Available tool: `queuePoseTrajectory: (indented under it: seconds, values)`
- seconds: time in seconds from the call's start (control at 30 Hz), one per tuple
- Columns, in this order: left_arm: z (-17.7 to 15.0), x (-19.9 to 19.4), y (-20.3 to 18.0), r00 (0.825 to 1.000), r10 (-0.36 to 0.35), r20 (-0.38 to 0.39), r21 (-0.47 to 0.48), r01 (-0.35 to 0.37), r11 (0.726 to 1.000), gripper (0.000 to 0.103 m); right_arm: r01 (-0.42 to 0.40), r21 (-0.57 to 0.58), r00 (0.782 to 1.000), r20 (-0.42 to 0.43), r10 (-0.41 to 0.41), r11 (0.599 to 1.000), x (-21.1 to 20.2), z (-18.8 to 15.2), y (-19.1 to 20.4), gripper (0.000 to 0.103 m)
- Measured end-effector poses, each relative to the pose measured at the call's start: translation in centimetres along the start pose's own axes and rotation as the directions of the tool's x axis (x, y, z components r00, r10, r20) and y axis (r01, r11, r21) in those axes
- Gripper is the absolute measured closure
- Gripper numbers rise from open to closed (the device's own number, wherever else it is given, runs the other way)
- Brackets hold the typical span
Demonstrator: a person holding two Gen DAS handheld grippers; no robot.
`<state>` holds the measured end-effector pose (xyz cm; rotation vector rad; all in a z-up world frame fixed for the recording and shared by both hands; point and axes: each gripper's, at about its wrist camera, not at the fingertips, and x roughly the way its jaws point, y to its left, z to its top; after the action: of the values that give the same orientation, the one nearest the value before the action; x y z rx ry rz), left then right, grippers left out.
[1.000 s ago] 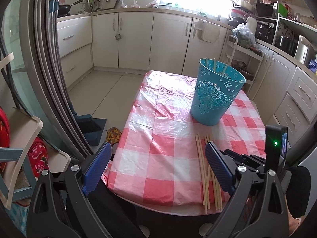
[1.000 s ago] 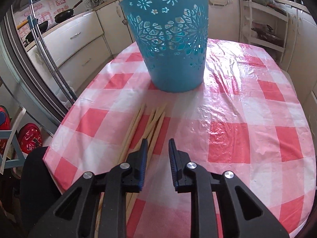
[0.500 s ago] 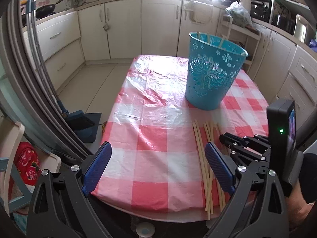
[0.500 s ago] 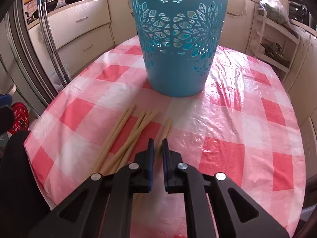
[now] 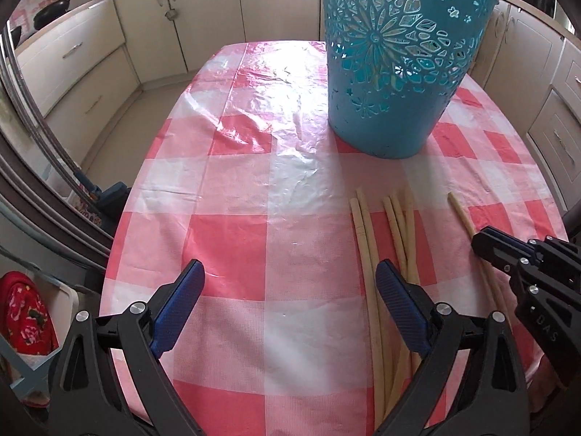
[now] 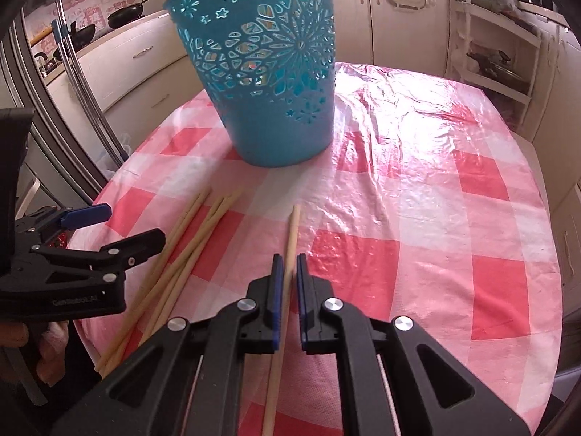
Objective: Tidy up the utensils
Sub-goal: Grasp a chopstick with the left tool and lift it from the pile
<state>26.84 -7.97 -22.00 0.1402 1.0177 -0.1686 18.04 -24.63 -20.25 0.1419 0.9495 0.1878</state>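
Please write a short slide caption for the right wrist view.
Right tool shut on one chopstick before the blue basket.

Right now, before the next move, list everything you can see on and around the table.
basket: one, teal, cut-out pattern, upright at the table's far middle, some sticks inside.
loose chopsticks: about five, pale wood, lying in a bunch on the tablecloth in front of the basket.
held chopstick: one, pale wood, apart from the bunch, on its right.
tablecloth: one, pink-and-white check, covers the table.
cabinets: cream, along the far walls.
pan: one, black, on the counter at left.
left hand-held gripper: black, blue pads, open, beside the bunch.
right hand-held gripper: black, blue pads, shut on the held chopstick.
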Motion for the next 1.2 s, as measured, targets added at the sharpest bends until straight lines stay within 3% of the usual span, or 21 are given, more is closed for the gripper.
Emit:
queuePoseTrajectory:
  seconds: [0.27,0.33,0.4,0.43,0.5,0.6,0.83,0.9,0.97,1.2]
  values:
    - [0.3,0.9,-0.5,1.000,0.023,-0.017,0.018,-0.022,1.000,0.012,-0.037,0.028,0.999,0.002,0.037,0.999,-0.2,-0.1,-0.4,0.095]
    - [0.6,0.8,-0.7,1.000,0.007,-0.009,0.034,-0.007,0.999,0.018,-0.038,0.025,0.999,0.002,0.038,0.999,-0.2,-0.1,-0.5,0.095]
    - [0.8,0.5,-1.1,0.999,-0.034,-0.003,0.045,0.035,0.998,0.040,-0.040,0.023,0.999,0.002,0.039,0.999,-0.2,-0.1,-0.5,0.095]
    - [0.9,0.4,-1.3,0.999,-0.049,0.000,0.052,0.049,0.997,0.045,-0.040,0.023,0.999,0.002,0.040,0.999,-0.2,-0.1,-0.5,0.095]
    - [1.1,0.3,-1.9,0.997,-0.071,0.004,0.080,0.070,0.994,0.069,-0.038,0.019,0.999,0.003,0.038,0.999,-0.2,-0.1,-0.6,0.095]
    - [1.4,0.2,-2.4,0.995,-0.099,0.001,0.089,0.099,0.991,0.088,-0.030,0.011,1.000,0.006,0.030,0.999,-0.2,-0.2,-0.4,0.095]
    - [1.5,0.4,-2.6,0.995,-0.101,-0.014,0.102,0.102,0.990,0.088,-0.011,-0.004,1.000,0.012,0.011,1.000,-0.1,-0.2,-0.1,0.095]
    - [1.5,0.3,-2.5,0.993,-0.114,-0.020,0.113,0.115,0.987,0.097,-0.008,-0.008,1.000,0.014,0.008,1.000,-0.1,-0.2,0.0,0.095]
    - [1.4,0.1,-2.5,0.993,-0.120,-0.022,0.116,0.122,0.986,0.098,-0.004,-0.007,1.000,0.015,0.005,1.000,-0.2,-0.3,-0.1,0.095]
    - [1.5,-2.3,-2.2,0.993,-0.114,0.038,0.148,0.107,0.983,0.098,0.005,-0.010,1.000,0.007,-0.005,1.000,-0.1,-0.1,-0.1,0.095]
